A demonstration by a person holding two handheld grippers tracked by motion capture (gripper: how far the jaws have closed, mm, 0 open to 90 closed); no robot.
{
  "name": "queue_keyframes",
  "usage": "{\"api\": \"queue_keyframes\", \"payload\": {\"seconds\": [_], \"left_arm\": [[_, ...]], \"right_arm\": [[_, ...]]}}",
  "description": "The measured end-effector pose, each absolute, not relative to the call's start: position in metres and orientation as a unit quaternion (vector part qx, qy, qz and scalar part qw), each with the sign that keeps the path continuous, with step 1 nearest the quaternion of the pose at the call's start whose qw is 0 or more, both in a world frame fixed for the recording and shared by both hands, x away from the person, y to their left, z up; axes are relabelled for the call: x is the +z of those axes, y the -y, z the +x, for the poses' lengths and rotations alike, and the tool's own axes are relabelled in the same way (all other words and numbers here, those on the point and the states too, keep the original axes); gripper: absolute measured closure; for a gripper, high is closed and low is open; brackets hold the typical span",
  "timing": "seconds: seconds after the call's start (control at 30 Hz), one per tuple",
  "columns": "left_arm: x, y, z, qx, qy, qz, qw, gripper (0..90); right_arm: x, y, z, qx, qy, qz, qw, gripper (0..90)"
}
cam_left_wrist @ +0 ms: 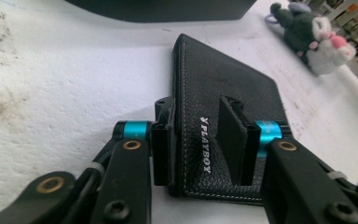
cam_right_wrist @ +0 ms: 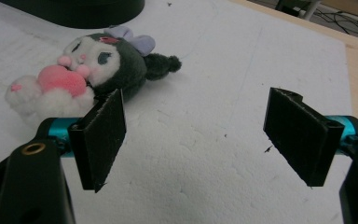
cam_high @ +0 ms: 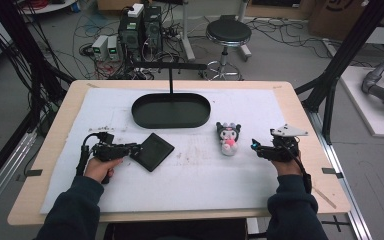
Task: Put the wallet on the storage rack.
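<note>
Wallet (cam_left_wrist: 223,126), black leather, lies flat on the white mat (cam_high: 190,175) at seven o'clock from the black tray (cam_high: 171,111). My left gripper (cam_left_wrist: 200,140) straddles its near corner, jaws partly apart, one pad resting on top, no squeeze. My right gripper (cam_right_wrist: 200,135) gapes wide, holding nothing, plush toy (cam_right_wrist: 88,74) at its ten o'clock.

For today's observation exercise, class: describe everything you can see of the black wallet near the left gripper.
The wallet is black grained leather, as it looks, with pale stitching along its edges and a white PLAYBOY logo. It lies flat and closed on the white table cover, turned cornerwise, in front of the black oval tray. The left gripper has its fingers around the wallet's near edge, one at its side, one over its top.
</note>
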State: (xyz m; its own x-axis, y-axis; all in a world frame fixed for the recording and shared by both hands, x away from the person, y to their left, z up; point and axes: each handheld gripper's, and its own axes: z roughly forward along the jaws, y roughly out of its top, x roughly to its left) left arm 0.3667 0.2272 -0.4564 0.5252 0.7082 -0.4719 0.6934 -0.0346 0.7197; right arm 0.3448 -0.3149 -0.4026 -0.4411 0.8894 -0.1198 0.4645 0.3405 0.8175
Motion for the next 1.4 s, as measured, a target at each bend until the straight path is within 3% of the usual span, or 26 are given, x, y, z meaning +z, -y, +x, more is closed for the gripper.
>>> {"api": "queue_keyframes", "payload": {"seconds": [0.03,0.07,0.3,0.5,0.87,1.0,1.2,1.4], "left_arm": [[-0.456,-0.226,0.366,0.016,-0.486,0.724,0.489,67.5],[-0.455,-0.225,0.365,0.026,-0.488,0.726,0.484,74.6],[-0.453,-0.223,0.363,0.049,-0.484,0.732,0.477,82.6],[-0.447,-0.232,0.361,0.018,-0.488,0.69,0.534,85.0],[-0.423,-0.251,0.354,0.044,-0.482,0.64,0.597,86.7],[-0.436,-0.247,0.356,-0.006,-0.494,0.622,0.608,86.5],[-0.448,-0.235,0.36,-0.064,-0.492,0.635,0.592,85.4],[-0.452,-0.229,0.361,-0.071,-0.495,0.649,0.573,86.3]], "right_arm": [[-0.403,0.315,0.345,0.367,-0.765,0.443,0.29,21.3],[-0.403,0.315,0.345,0.366,-0.766,0.442,0.29,21.3],[-0.402,0.313,0.345,0.368,-0.766,0.441,0.29,21.3],[-0.402,0.314,0.346,0.367,-0.765,0.442,0.292,21.3],[-0.402,0.316,0.345,0.369,-0.762,0.446,0.291,21.3],[-0.402,0.315,0.345,0.367,-0.764,0.444,0.29,21.3],[-0.402,0.315,0.344,0.367,-0.764,0.444,0.291,21.3],[-0.402,0.316,0.344,0.366,-0.764,0.444,0.291,21.3]]}}
